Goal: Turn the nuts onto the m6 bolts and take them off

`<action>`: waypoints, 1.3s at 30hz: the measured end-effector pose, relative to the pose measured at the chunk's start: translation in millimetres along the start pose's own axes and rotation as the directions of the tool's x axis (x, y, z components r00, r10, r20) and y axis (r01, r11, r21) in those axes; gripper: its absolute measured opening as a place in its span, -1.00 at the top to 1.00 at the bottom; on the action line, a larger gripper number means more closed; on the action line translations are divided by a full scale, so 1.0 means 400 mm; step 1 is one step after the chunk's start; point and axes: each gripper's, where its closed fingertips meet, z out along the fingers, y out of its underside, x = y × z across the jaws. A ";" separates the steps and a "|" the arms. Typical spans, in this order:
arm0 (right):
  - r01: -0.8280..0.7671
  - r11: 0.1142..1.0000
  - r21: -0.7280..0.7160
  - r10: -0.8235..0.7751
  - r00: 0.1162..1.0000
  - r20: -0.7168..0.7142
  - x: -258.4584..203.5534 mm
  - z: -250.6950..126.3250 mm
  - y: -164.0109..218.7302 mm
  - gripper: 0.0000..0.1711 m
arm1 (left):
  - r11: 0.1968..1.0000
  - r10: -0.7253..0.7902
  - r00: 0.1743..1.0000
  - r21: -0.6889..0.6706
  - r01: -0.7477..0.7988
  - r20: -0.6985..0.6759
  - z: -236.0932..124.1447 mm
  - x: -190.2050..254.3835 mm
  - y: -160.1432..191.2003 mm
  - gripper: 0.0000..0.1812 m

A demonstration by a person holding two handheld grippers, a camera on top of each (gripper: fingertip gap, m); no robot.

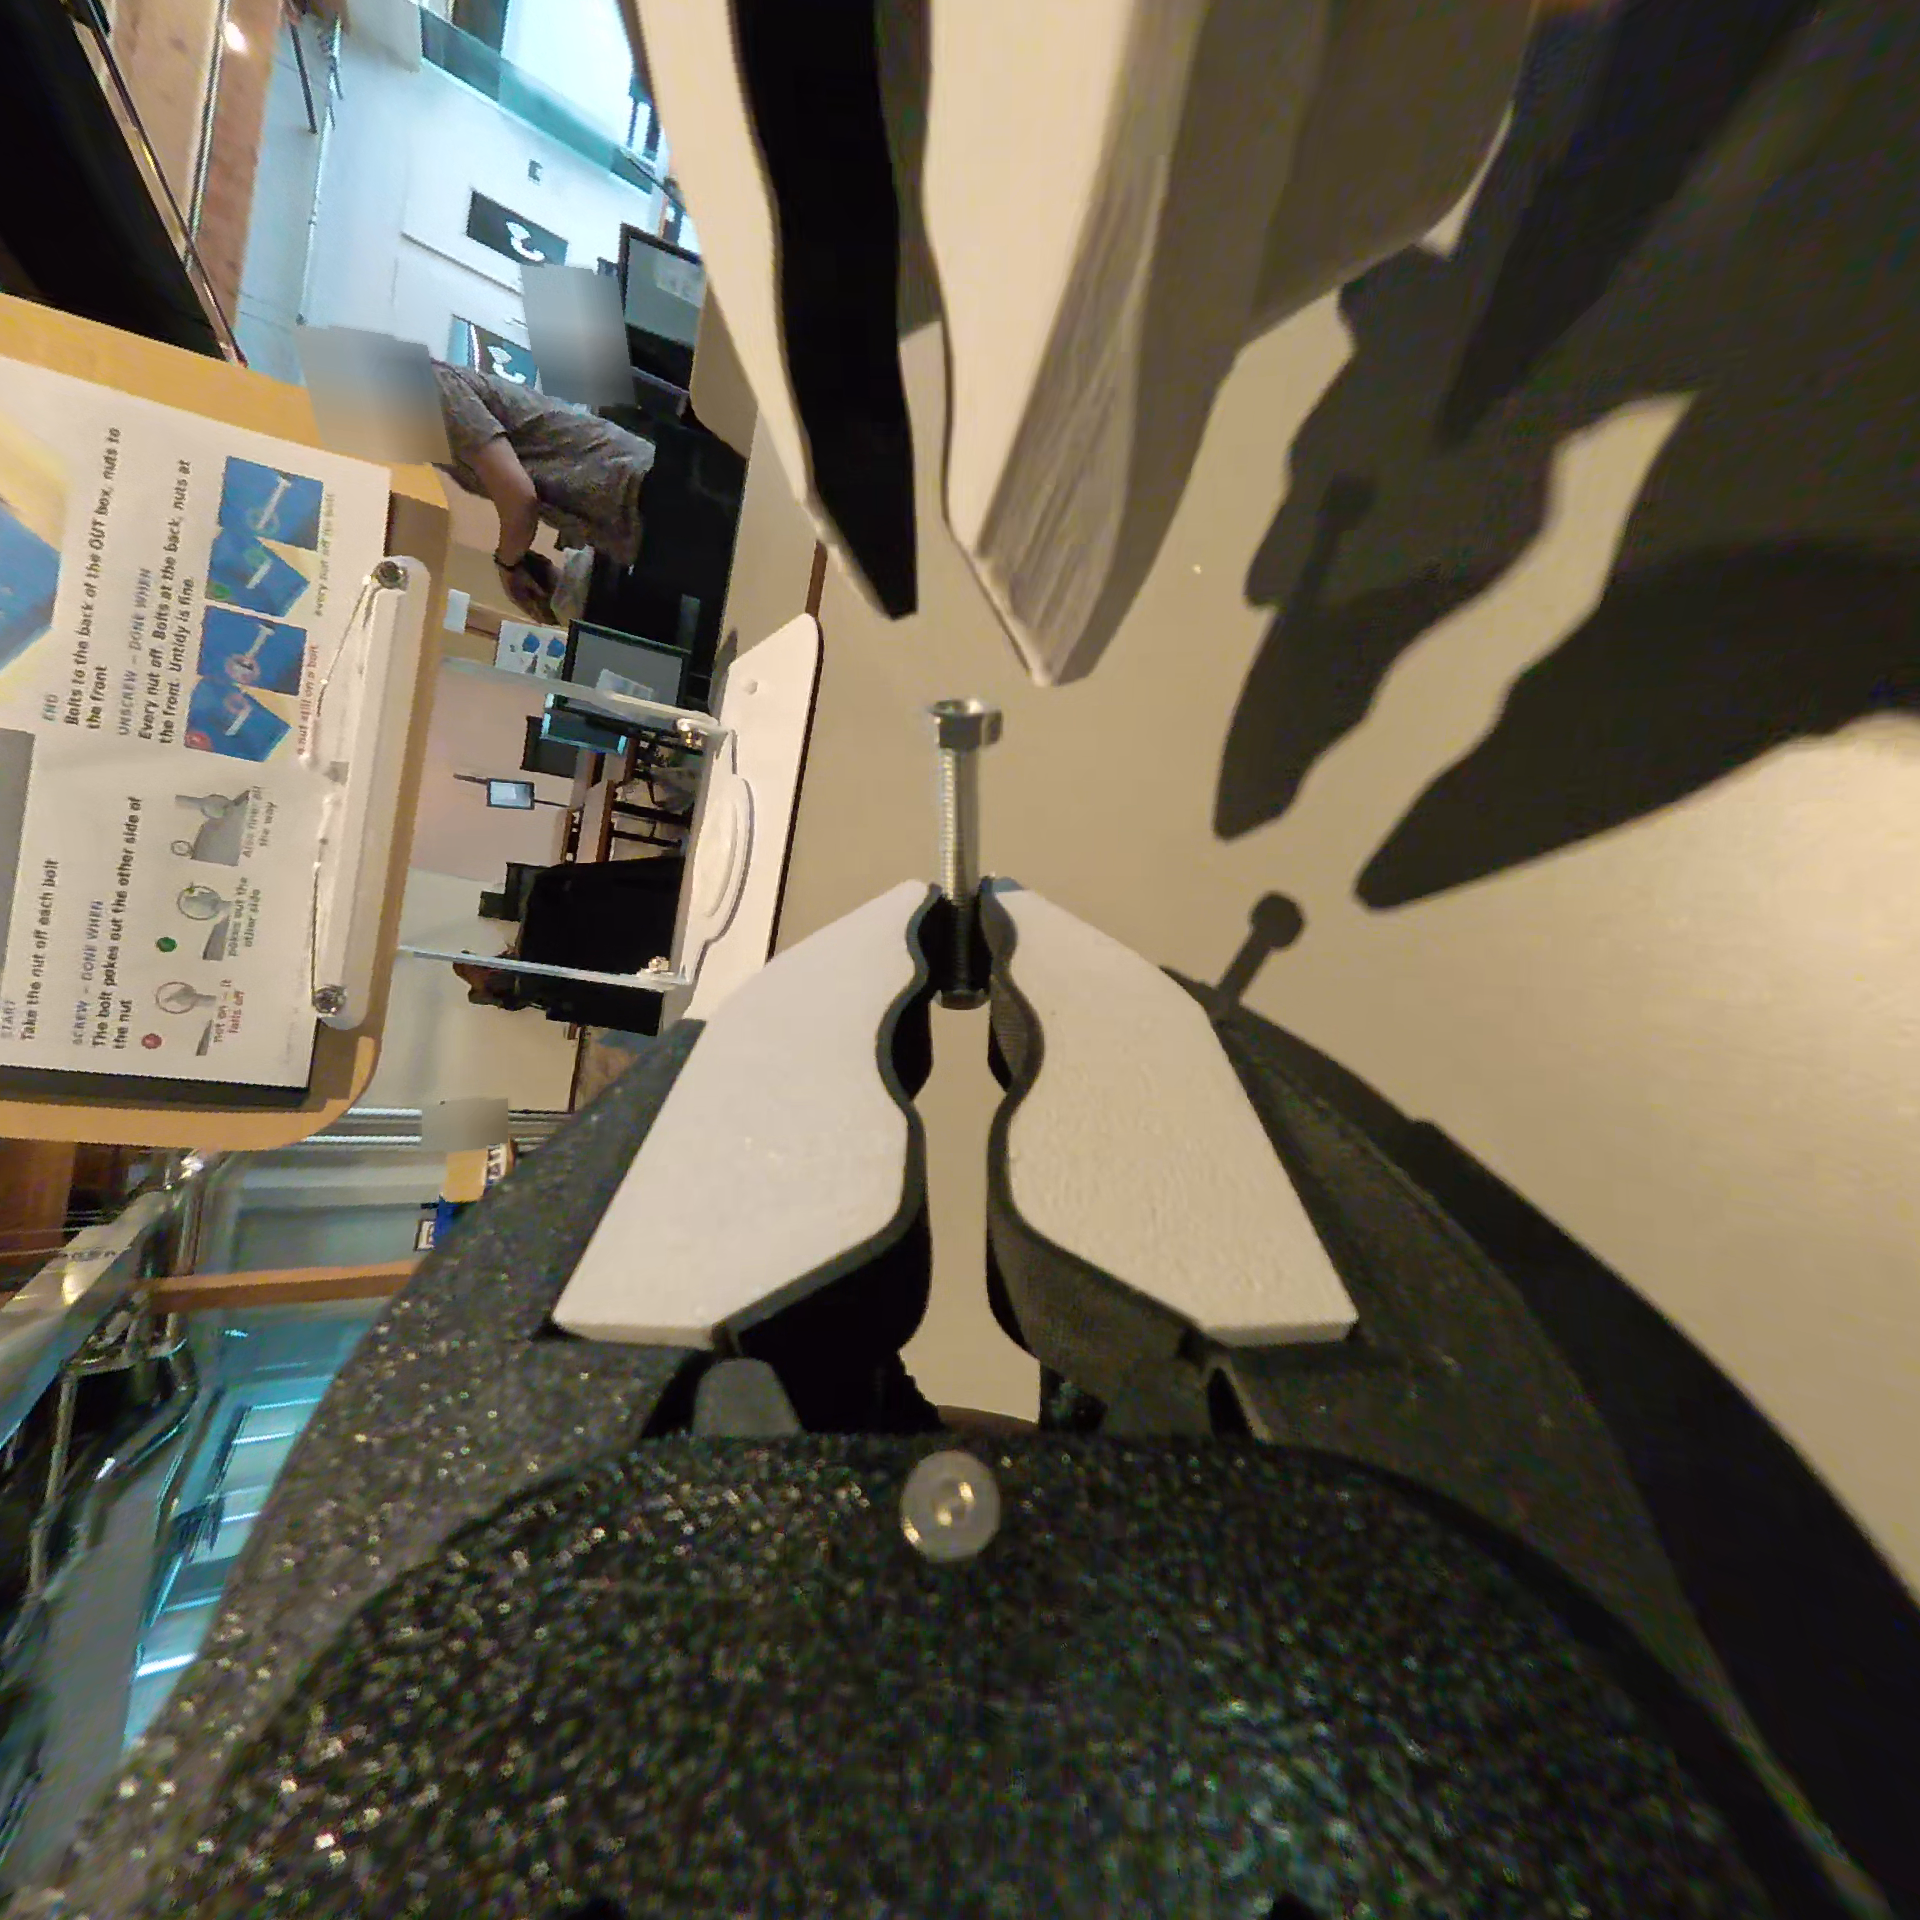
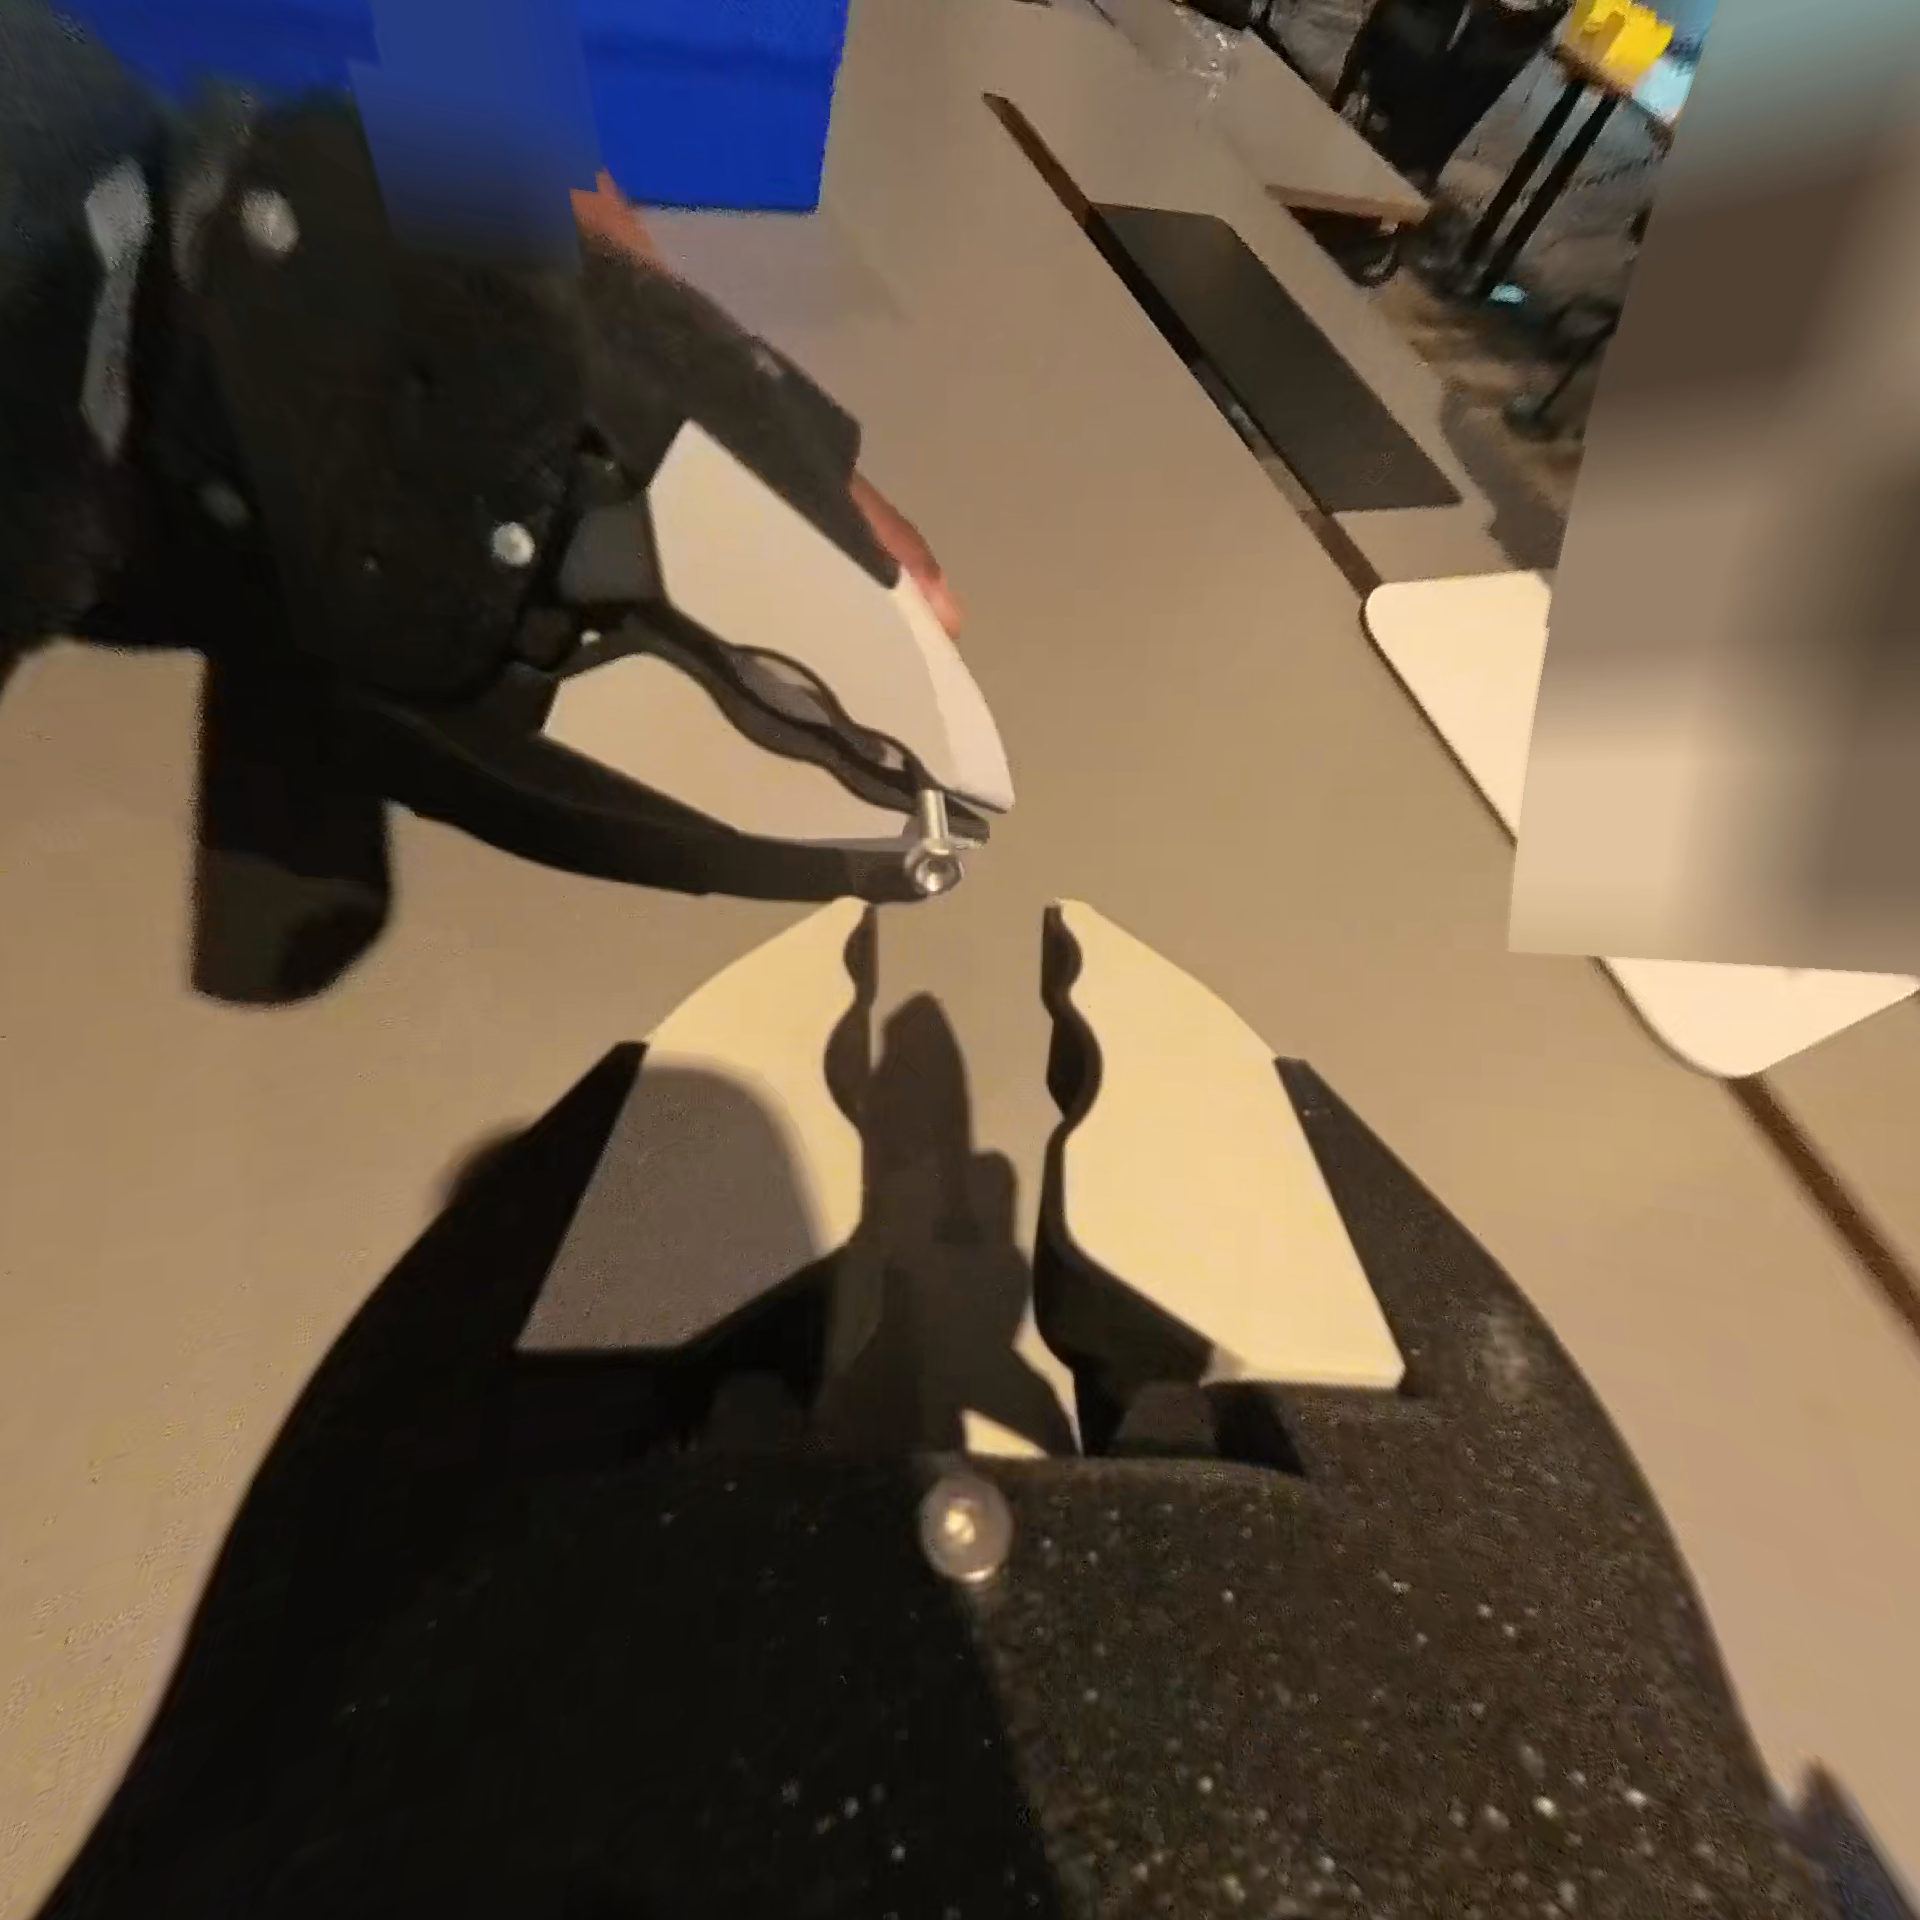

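Left gripper is clamping the bolt by its threaded end, head pointing outward, seemingly steadying it for the right gripper, which is hovering just beside, jaws apart and empty.

The bolt clamped between the left gripper jaws looks like shiny bare metal, threads crisp, with a bright nut at its far end. Gripper bodies are rough, speckly black plastic; finger faces matt white. Beyond the jaws, the surface looks smooth, matt beige.
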 end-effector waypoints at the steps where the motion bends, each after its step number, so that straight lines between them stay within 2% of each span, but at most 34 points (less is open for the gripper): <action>1: 0.040 0.999 -0.003 -0.040 0.999 -0.012 -0.004 0.002 0.000 0.67 | 1.000 0.004 1.000 0.005 -0.004 -0.002 0.000 0.002 -0.002 0.94; 7: 0.127 0.992 -0.016 -0.127 0.992 -0.017 -0.020 0.014 0.004 0.80 | 0.999 0.002 1.000 0.046 -0.001 -0.025 -0.004 0.012 -0.019 0.94; 10: 0.082 0.996 -0.038 -0.083 0.996 -0.027 -0.019 0.023 0.008 0.88 | 1.000 0.018 1.000 0.025 -0.018 -0.012 -0.001 0.010 -0.012 0.94; 12: -0.060 0.997 -0.050 0.060 0.998 -0.010 -0.017 0.032 0.011 0.88 | 0.999 0.035 0.999 0.000 -0.035 0.001 0.002 0.007 -0.003 0.94; 13: -0.191 0.980 -0.050 0.192 0.981 0.015 -0.018 0.037 0.012 0.89 | 0.998 0.052 0.999 -0.018 -0.052 0.010 0.003 0.005 0.003 0.94; 15: -0.480 0.877 -0.026 0.480 0.871 0.109 -0.025 0.044 0.008 0.88 | 0.997 0.074 0.997 -0.040 -0.073 0.020 0.004 0.002 0.010 0.94; 17: -0.614 0.789 0.009 0.598 0.771 0.220 -0.024 0.039 -0.001 0.88 | 0.999 0.039 0.999 -0.024 -0.039 0.020 0.003 -0.001 0.007 0.94; 18: -0.620 0.785 0.017 0.596 0.761 0.257 -0.024 0.035 -0.003 0.88 | 0.999 0.026 0.999 -0.020 -0.026 0.022 0.003 -0.003 0.005 0.94; 20: -0.552 0.833 0.037 0.527 0.813 0.248 -0.011 0.022 -0.002 0.73 | 1.000 0.017 1.000 -0.023 -0.016 0.016 0.004 -0.002 0.010 0.94; 24: -0.199 0.978 0.055 0.194 0.977 0.085 0.006 -0.002 -0.004 0.64 | 1.000 0.012 1.000 -0.014 -0.012 -0.003 0.003 0.003 0.012 0.94; 27: 0.030 0.999 -0.012 -0.030 1.000 0.000 -0.002 0.002 0.009 0.64 | 1.000 0.017 1.000 -0.005 -0.017 -0.013 0.003 0.008 0.007 0.94; 29: 0.079 0.997 -0.022 -0.080 0.997 -0.013 -0.009 0.009 0.009 0.67 | 1.000 0.023 1.000 0.000 -0.023 -0.020 0.003 0.013 0.004 0.94; 33: 0.082 0.996 -0.028 -0.082 0.997 -0.001 -0.024 0.023 0.011 0.78 | 1.000 0.026 0.999 0.015 -0.026 -0.019 0.002 0.015 -0.006 0.94; 35: 0.022 0.999 -0.043 -0.023 1.000 -0.017 -0.020 0.031 0.013 0.88 | 0.999 0.039 0.999 0.006 -0.039 -0.009 0.002 0.013 -0.006 0.94; 37: -0.147 0.988 -0.053 0.147 0.989 0.006 -0.020 0.039 0.015 0.88 | 0.998 0.053 0.999 -0.014 -0.053 -0.001 0.004 0.011 0.002 0.94; 39: -0.389 0.921 -0.027 0.390 0.918 0.077 -0.024 0.043 0.008 0.88 | 0.999 0.046 0.999 -0.016 -0.046 0.004 0.003 0.008 0.006 0.94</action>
